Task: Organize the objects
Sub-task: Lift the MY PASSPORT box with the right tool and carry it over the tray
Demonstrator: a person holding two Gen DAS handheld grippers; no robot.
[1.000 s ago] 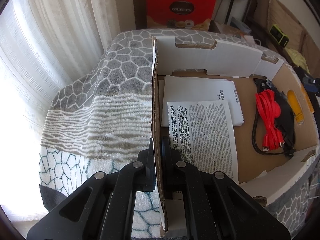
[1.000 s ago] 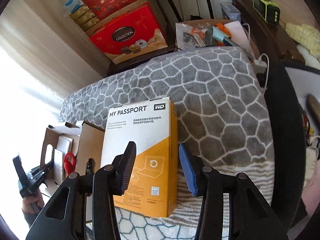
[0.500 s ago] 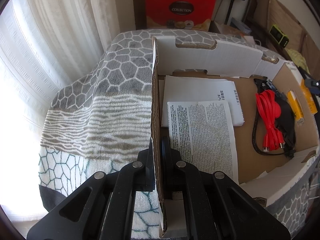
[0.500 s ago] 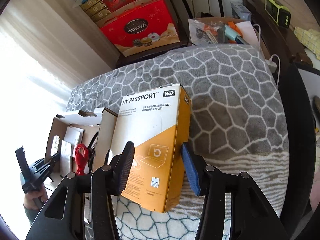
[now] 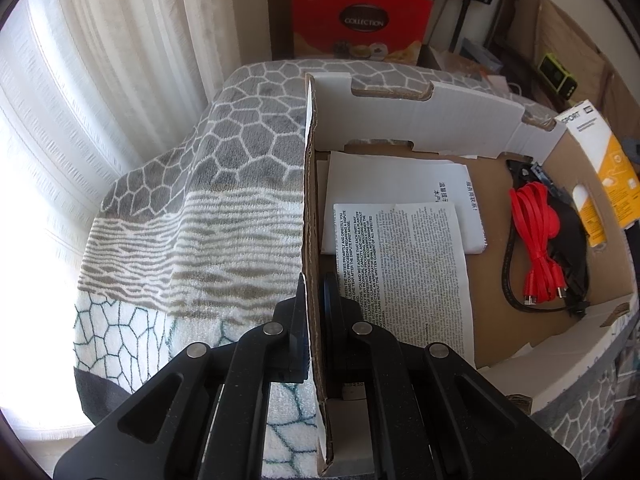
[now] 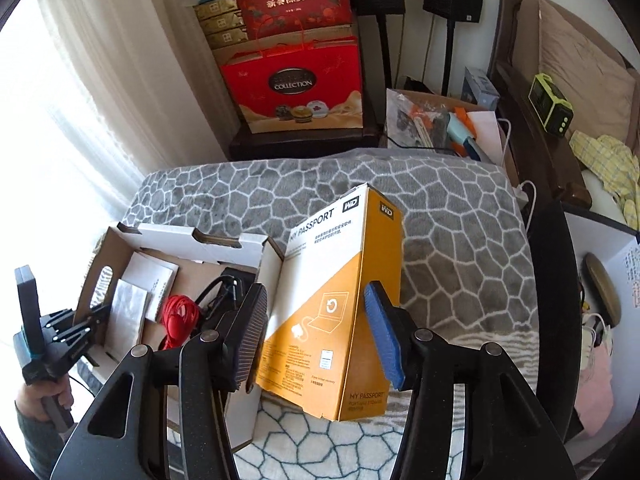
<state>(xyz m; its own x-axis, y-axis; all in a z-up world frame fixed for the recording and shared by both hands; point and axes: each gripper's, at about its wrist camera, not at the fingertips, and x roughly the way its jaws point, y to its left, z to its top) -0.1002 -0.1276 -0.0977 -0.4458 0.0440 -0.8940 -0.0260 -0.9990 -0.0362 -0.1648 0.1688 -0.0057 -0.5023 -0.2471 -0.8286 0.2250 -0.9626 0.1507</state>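
Currently the right gripper has its jaws clenched across the lower faces of the yellow-and-white carton, held tilted just beside the cardboard tray, whose wall the left gripper clamps; the carton is likely light, stiff and crushable, so grip flat faces near mid-height.

The left wrist view sits very close behind its black gripper and looks down along the open cardboard box. The right wrist view looks from higher, over the grey patterned blanket toward the wall. Both views share the box interior and the red gift carton.
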